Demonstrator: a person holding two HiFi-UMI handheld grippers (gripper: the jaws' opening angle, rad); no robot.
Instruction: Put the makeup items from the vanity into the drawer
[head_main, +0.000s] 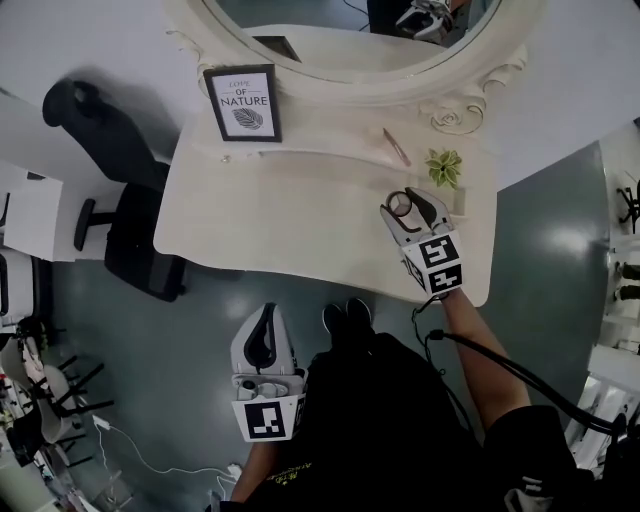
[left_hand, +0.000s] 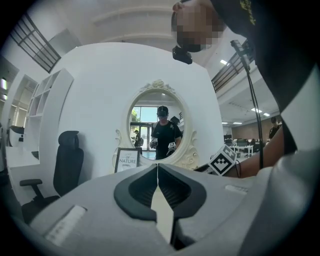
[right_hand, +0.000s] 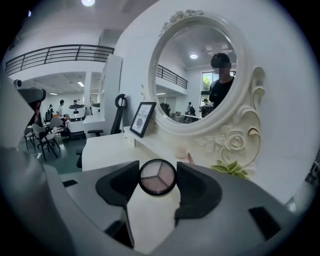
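Gripping an eyeshadow compact (right_hand: 157, 177) — right tongs (head_main: 404, 208) above the vanity (head_main: 270, 225)

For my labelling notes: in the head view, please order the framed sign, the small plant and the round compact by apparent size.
Framed sign: clearly largest.
Small plant and round compact, clamped in the right gripper: they look nearly alike, so I would not rank them.
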